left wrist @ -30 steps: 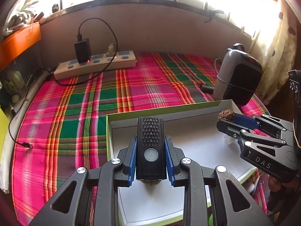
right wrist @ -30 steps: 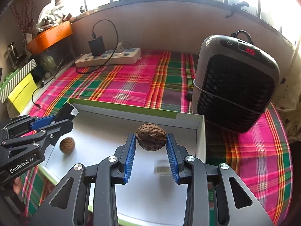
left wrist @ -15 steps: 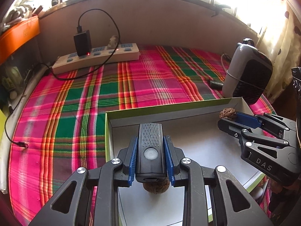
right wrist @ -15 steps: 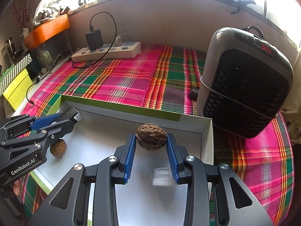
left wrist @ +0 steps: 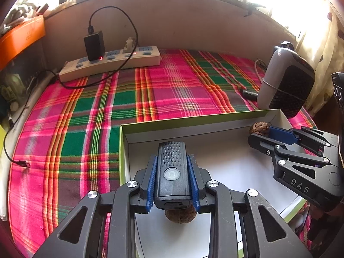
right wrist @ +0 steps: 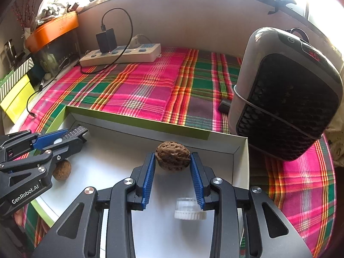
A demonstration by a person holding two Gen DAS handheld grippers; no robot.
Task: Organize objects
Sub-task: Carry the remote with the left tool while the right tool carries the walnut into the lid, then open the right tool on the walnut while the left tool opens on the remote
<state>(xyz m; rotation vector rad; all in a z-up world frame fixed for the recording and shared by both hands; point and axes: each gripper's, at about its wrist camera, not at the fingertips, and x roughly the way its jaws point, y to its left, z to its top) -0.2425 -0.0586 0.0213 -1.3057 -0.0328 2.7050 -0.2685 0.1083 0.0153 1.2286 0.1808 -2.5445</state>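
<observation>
Pinching a black ridged bike light (left wrist: pixel 173 172), the left gripper (left wrist: pixel 173 178) overhangs a brown walnut (left wrist: pixel 180 215) at lower centre; the right gripper (right wrist: pixel 172 172) squeezes a wrinkled walnut (right wrist: pixel 172 155), round enough to squirt free and roll across the white tray (right wrist: pixel 120 148).

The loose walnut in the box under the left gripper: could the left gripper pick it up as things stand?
Probably not yet. The left gripper is shut on a black bike light, so its jaws are occupied. The loose walnut lies in the white box just beneath, otherwise unobstructed.

Beneath the left gripper (left wrist: pixel 173 180), more of the loose walnut (left wrist: pixel 180 216) shows on the box (left wrist: pixel 215 126) floor than before.
</observation>
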